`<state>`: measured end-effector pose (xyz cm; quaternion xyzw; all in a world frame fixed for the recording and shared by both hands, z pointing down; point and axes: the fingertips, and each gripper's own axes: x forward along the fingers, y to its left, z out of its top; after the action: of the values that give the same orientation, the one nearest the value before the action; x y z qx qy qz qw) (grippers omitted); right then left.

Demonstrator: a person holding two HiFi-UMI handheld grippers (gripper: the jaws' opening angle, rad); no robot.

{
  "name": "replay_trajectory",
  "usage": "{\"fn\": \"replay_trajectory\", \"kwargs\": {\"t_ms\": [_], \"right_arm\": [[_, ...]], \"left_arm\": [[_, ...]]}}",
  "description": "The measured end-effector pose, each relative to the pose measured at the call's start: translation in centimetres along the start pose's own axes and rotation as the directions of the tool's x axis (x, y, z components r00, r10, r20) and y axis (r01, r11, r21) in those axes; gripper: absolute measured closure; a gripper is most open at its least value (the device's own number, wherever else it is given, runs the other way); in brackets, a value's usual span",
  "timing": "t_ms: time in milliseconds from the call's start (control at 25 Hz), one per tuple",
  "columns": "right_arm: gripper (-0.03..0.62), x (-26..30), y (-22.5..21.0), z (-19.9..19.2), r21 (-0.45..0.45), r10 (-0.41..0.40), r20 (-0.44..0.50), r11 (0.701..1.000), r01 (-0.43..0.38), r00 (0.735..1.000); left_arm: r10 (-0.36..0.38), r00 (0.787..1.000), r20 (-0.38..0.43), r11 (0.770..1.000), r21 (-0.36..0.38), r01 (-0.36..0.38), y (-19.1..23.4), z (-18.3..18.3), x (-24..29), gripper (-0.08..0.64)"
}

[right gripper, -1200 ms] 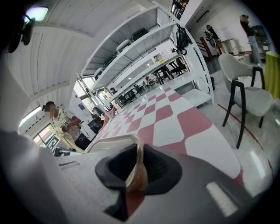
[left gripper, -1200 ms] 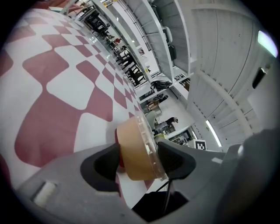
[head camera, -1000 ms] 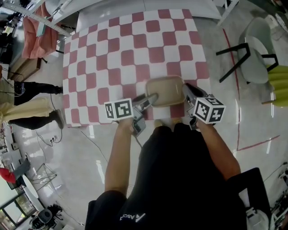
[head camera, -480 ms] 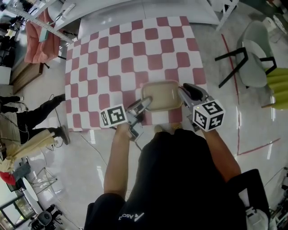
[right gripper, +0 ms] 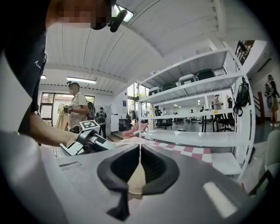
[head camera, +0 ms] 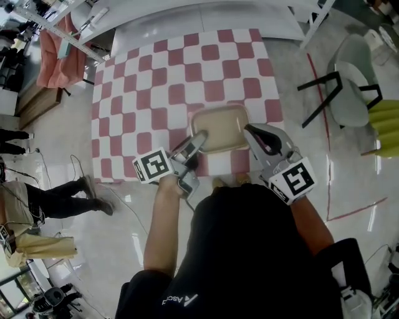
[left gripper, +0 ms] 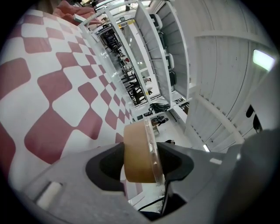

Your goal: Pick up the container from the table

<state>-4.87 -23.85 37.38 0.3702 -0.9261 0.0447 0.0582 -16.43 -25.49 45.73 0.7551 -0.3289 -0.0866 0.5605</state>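
Observation:
A beige rectangular container [head camera: 219, 126] hangs over the near edge of the red-and-white checked table [head camera: 162, 81], held from both ends. My left gripper [head camera: 198, 141] is shut on its near-left corner. In the left gripper view the beige wall and clear lid rim of the container [left gripper: 136, 153] sit clamped between the jaws of my left gripper [left gripper: 141, 160]. My right gripper [head camera: 250, 133] grips the right end. Its jaws are closing, and in the right gripper view the thin beige edge of the container [right gripper: 138, 181] is pinched between the nearly touching jaws of my right gripper [right gripper: 140, 168].
A grey chair with black legs [head camera: 349, 78] stands on the floor to the right, with a yellow-green seat [head camera: 386, 121] beyond it. A pink cloth [head camera: 57, 53] hangs at upper left. White shelving [head camera: 187, 15] runs behind the table. A person's legs [head camera: 56, 199] show at left.
Both grippers have risen with the container, which now sits farther left and higher in the head view. The right gripper has rolled, so its marker cube is tilted and lower.

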Motion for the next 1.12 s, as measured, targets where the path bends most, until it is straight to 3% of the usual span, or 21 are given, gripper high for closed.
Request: {"fn": "replay_trajectory", "kwargs": {"t_ms": [600, 1120], "right_arm": [[0.589, -2.0, 1.8, 1.8, -0.030, 0.067, 0.049, 0.997, -0.066, 0.997], [0.589, -2.5, 1.7, 1.5, -0.028, 0.050, 0.053, 0.998, -0.049, 0.997]], "left_arm": [[-0.013, 0.999, 0.039, 1.000, -0.023, 0.014, -1.0, -0.5, -0.6, 0.328], [-0.029, 0.998, 0.061, 0.998, -0.056, 0.032, -1.2, -0.8, -0.7, 0.330]]}}
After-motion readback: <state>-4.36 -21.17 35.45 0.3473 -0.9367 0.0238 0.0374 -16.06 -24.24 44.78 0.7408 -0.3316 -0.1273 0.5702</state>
